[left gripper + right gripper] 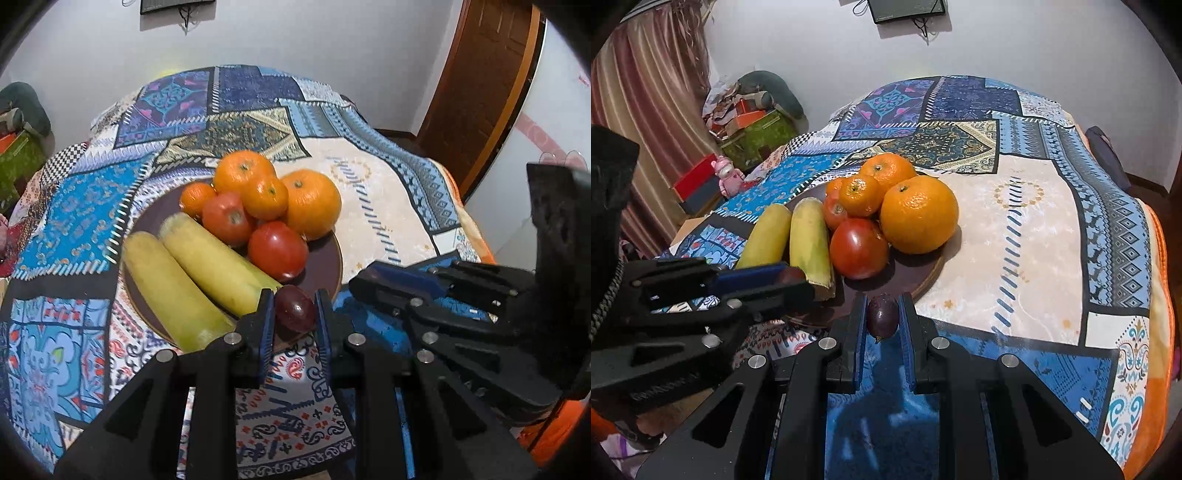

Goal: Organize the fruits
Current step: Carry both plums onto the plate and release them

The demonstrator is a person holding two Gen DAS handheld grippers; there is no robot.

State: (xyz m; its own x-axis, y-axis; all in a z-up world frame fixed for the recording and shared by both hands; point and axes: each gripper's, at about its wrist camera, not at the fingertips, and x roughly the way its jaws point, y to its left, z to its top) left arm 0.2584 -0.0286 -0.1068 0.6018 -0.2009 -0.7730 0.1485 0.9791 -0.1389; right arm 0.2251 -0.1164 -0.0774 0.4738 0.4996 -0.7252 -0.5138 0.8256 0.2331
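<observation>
Only the left wrist view shows the brown door (480, 85), only the right the striped curtain (646, 110) and pink toy (728, 174), while each gripper, left (294, 308) and right (882, 316), has jaws clamped on a dark grape beside the fruit plate (325, 273); no writing is readable.

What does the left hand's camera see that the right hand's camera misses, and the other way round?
Only the left camera shows the brown door and four oranges counted separately, including the smallest orange.

Only the right camera shows the striped curtain, a pink toy and the cut end of one banana.

Both show the dark plate on the patchwork cloth, two tomatoes, two bananas, and each pair of tongs shut on a small purple fruit: the left tongs, the right tongs.
</observation>
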